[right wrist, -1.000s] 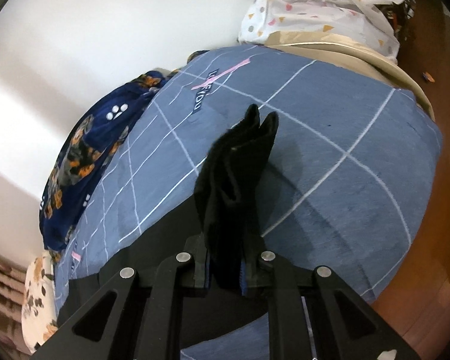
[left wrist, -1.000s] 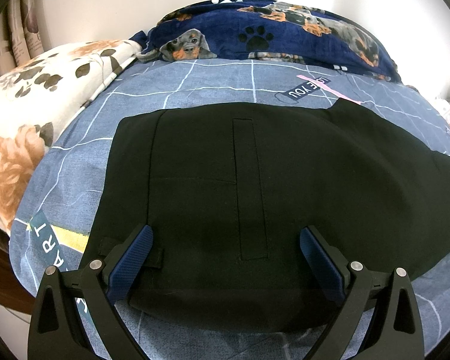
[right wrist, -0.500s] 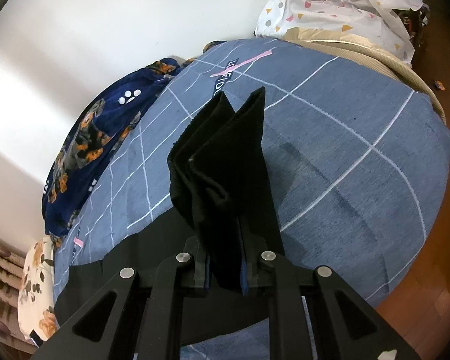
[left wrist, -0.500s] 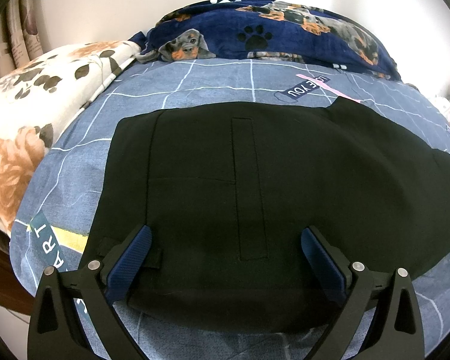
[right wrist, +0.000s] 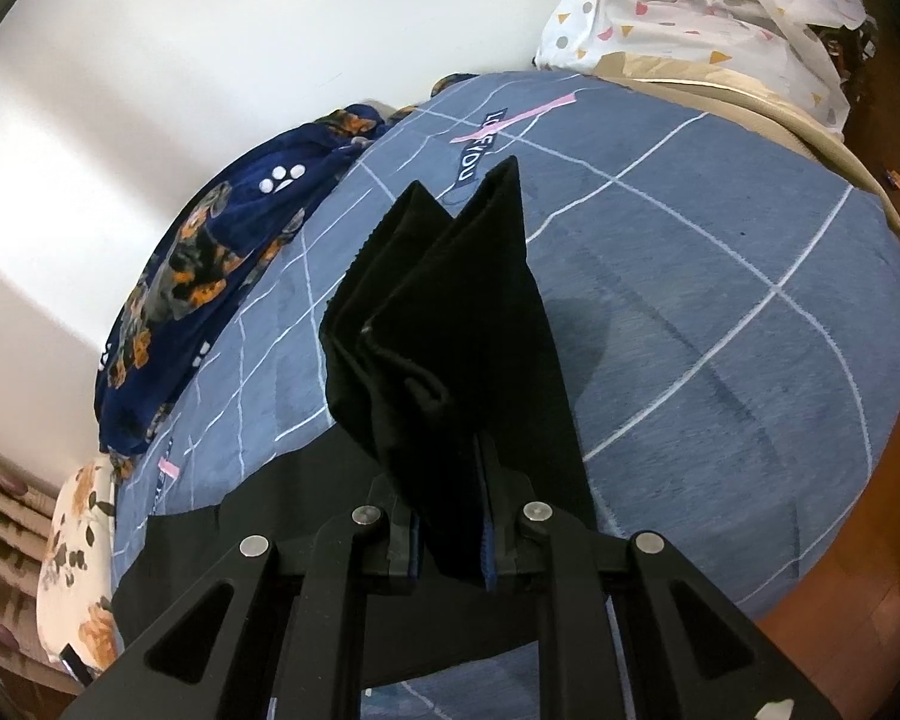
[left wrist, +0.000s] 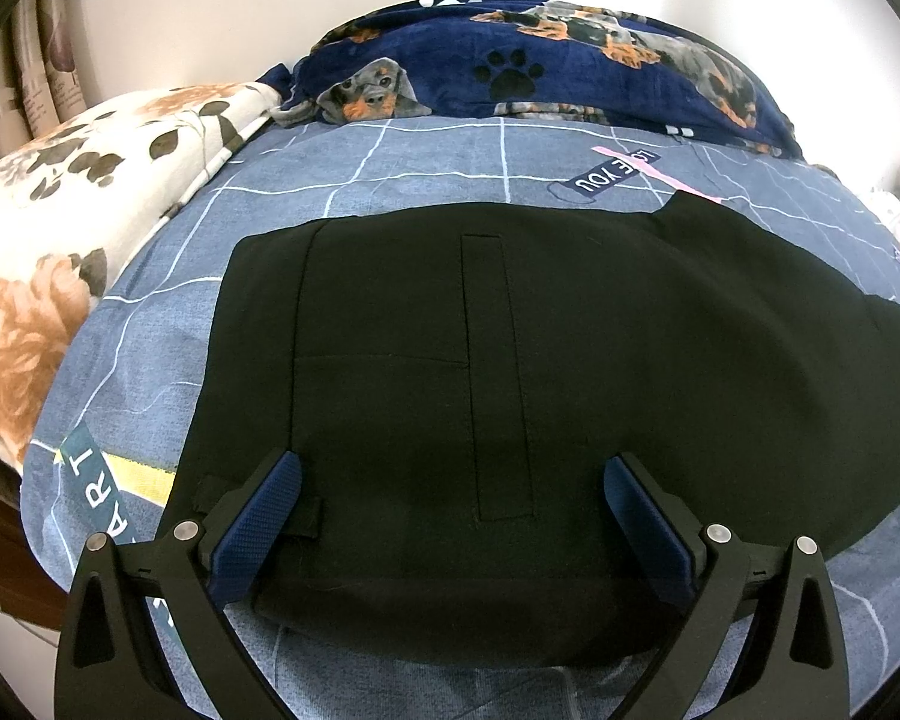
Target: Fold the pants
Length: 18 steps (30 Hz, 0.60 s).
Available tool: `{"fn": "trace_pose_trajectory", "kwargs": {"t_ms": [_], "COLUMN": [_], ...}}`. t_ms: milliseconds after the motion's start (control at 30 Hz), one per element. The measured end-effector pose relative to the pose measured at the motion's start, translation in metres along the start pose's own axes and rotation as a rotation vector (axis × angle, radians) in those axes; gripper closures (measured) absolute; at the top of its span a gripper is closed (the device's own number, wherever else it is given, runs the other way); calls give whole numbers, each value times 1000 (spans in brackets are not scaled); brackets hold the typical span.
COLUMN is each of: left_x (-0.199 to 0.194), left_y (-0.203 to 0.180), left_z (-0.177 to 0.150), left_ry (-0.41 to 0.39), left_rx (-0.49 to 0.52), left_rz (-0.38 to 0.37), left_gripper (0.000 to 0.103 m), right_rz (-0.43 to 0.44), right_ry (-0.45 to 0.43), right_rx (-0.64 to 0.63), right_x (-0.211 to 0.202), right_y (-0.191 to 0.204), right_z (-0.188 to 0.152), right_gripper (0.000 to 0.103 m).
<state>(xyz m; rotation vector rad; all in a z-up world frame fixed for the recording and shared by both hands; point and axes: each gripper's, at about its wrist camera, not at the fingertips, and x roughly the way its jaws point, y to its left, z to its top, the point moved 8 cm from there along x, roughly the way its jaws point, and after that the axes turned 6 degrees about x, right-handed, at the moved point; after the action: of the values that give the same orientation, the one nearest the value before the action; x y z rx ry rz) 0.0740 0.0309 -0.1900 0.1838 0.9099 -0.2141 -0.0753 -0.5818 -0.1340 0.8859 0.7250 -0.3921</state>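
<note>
Black cloth is the whole story: the pants [left wrist: 570, 390] lie spread on the blue checked bedsheet [left wrist: 390, 162], waist end toward the bed's near edge, and the right gripper [right wrist: 450, 531] is clamped tight on the hem ends of the legs, which stand up from its jaws as a folded, peaked bundle [right wrist: 444, 324]. Compared with a second ago, that bundle fills more of the right wrist view and has fanned wider, and the "LOVE YOU" print [right wrist: 477, 147] on the sheet, once clear beside it, now sits just behind its tip; the sheet has also rolled slightly in frame. I read this as the leg ends being carried across the sheet toward the waist, the lengthwise fold under way but not laid. The left gripper [left wrist: 450, 510] has not shifted: its blue pads [left wrist: 258, 516] stand wide apart over the waistband, gripping nothing. With the waist unpinned, it could slide if the carried end drags.
</note>
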Motion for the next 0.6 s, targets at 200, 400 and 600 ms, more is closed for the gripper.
{"fn": "trace_pose_trajectory", "kwargs": {"t_ms": [200, 400, 600], "left_x": [0, 0, 0], "left_y": [0, 0, -1], "left_z": [0, 0, 0], "left_ry": [-1, 0, -1], "left_rx": [1, 1, 1], "left_rz": [1, 2, 3], "left_gripper": [2, 2, 2], "right_rz": [5, 10, 47], "right_ry": [10, 15, 49], "right_rx": [-25, -67, -123], "right_x": [2, 1, 4], "right_y": [10, 23, 47], "right_z": [-5, -11, -24], "right_gripper": [88, 88, 89]}}
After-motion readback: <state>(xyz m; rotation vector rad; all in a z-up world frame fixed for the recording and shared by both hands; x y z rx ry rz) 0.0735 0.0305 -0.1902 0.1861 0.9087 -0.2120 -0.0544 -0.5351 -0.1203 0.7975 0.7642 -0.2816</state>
